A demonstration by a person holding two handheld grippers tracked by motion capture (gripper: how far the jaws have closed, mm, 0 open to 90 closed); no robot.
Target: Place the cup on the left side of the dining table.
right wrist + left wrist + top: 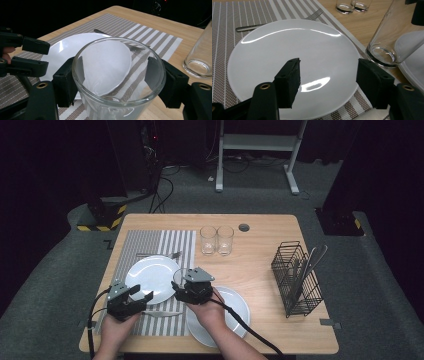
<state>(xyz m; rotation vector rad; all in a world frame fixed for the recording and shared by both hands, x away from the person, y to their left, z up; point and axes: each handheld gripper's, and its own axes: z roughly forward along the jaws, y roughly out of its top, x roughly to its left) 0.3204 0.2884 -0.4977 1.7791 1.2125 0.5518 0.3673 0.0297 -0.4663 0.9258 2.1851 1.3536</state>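
The right gripper (117, 82) holds a clear drinking glass (117, 75) between its two black jaws, one jaw on each side of the round wall near the rim. In the left gripper view the same glass (392, 35) hangs tilted, beyond the right jaw, with its thick base just over the edge of the striped placemat (227, 27).

The left gripper (327, 82) is open and carries nothing — between its jaws lies only the white plate (287, 45), glossy and round.

The glass is smooth and hard, so I judge it can slip in the jaws if the grip loosens, or tip over if it is put down still tilted. Its base could also knock the plate's rim — both are brittle. Behind the plate lies a metal fork (312, 16).
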